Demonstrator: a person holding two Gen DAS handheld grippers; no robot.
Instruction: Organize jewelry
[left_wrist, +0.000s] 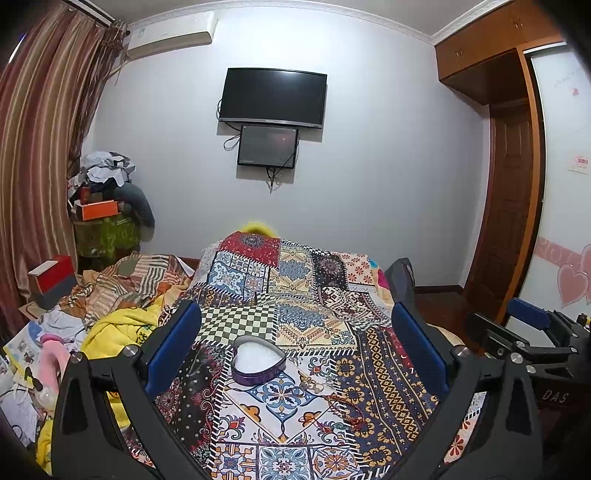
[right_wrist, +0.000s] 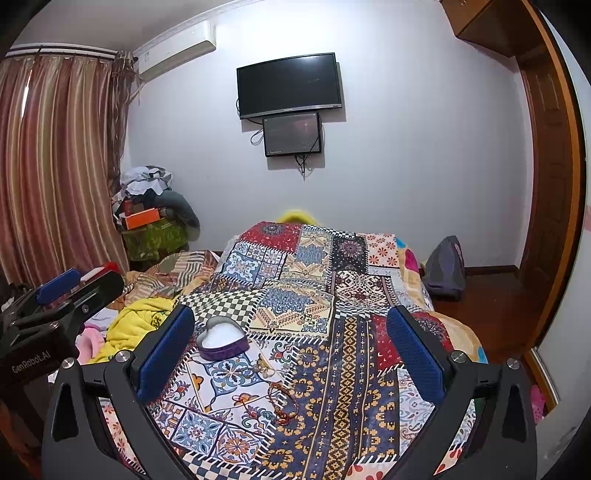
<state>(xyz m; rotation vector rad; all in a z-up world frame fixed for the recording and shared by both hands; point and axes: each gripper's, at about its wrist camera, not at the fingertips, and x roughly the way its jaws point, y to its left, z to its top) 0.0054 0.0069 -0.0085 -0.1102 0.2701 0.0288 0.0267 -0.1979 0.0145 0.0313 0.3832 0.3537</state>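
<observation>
Heart-shaped box (left_wrist: 258, 363) lidless, white lining showing, purple wall, sitting on patchwork bedspread (left_wrist: 295, 288). Left gripper (left_wrist: 295, 343) released, blue pads spread wide, nothing between, hovering above bedspread with box framed between its fingers, not touching. Right gripper (right_wrist: 290, 345) also released and empty, jaws wide; box (right_wrist: 221, 338) near its left finger, toward the wall side. Red string bracelet (right_wrist: 284, 402) lying loose on bedspread, on the near side of box, apart from it. Small pale charm-like piece (right_wrist: 264, 367) between box and bracelet, too small to identify. Same red bracelet (left_wrist: 351, 410) seen near-right of box in left wrist view. Yellow blanket (left_wrist: 118, 328) heaped left of box. Wall TV (left_wrist: 272, 98) far beyond box.
</observation>
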